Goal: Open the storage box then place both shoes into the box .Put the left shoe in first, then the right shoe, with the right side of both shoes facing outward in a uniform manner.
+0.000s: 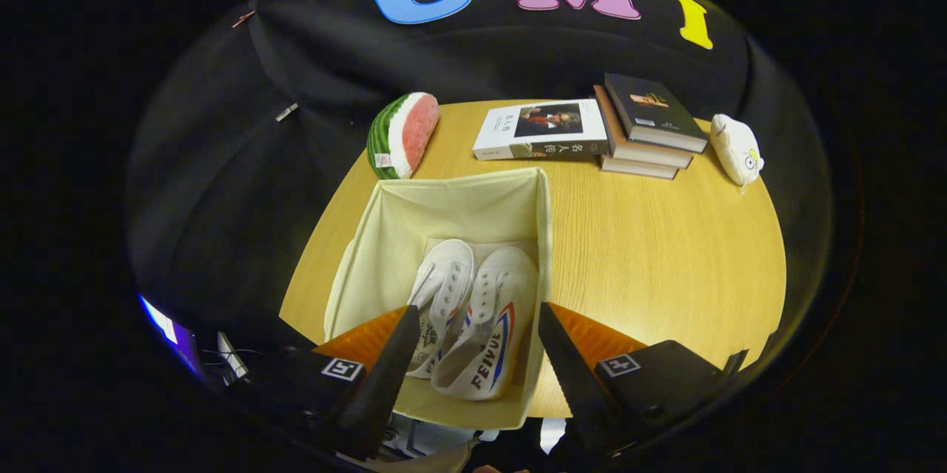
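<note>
We see the cream cloth storage box (459, 210) standing open on the round wooden table (666, 258), and both white shoes lie inside it, side by side. The left shoe (444, 288) sits next to the right shoe (492, 325), and the right one shows red and blue stripes on its side. Both shoes are just ahead of our claw (477, 314), and they show in the gap between its two fingers. The claw's fingers are spread wide apart. They hold nothing, and we cannot see them touching the shoes or the box. One fingertip (408, 319) hangs over the left shoe's side, and the other hangs by the box's right wall. Beyond the box, a watermelon slice toy (403, 134) rests near its far left corner. Farther back lies a white book (540, 131), and beside it a stack of books (647, 129). A small white plush toy (736, 149) lies next to the stack. Nothing sits between the claw and the shoes.
</note>
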`<state>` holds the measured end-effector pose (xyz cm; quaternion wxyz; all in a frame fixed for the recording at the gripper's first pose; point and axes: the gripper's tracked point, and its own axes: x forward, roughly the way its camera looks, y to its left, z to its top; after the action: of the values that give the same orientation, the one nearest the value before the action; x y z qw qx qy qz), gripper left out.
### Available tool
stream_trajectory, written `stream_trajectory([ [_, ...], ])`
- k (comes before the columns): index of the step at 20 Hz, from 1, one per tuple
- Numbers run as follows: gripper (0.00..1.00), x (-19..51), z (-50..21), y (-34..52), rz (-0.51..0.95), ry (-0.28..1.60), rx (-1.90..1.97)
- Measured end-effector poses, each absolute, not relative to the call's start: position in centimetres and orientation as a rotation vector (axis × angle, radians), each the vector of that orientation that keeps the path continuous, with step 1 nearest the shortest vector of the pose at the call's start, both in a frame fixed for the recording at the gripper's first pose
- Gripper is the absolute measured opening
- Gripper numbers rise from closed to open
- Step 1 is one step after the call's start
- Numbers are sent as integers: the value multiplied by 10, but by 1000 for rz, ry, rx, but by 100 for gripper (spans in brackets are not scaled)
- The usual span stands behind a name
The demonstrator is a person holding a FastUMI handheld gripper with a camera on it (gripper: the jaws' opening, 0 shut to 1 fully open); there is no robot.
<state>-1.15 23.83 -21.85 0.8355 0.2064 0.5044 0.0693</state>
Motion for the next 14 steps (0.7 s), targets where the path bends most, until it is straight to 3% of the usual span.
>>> stream_trajectory([
  [3,99,-3,-184,207,144,910,477],
  [7,99,4,-162,107,-1,730,462],
  [14,99,-8,-181,8,-204,664,470],
])
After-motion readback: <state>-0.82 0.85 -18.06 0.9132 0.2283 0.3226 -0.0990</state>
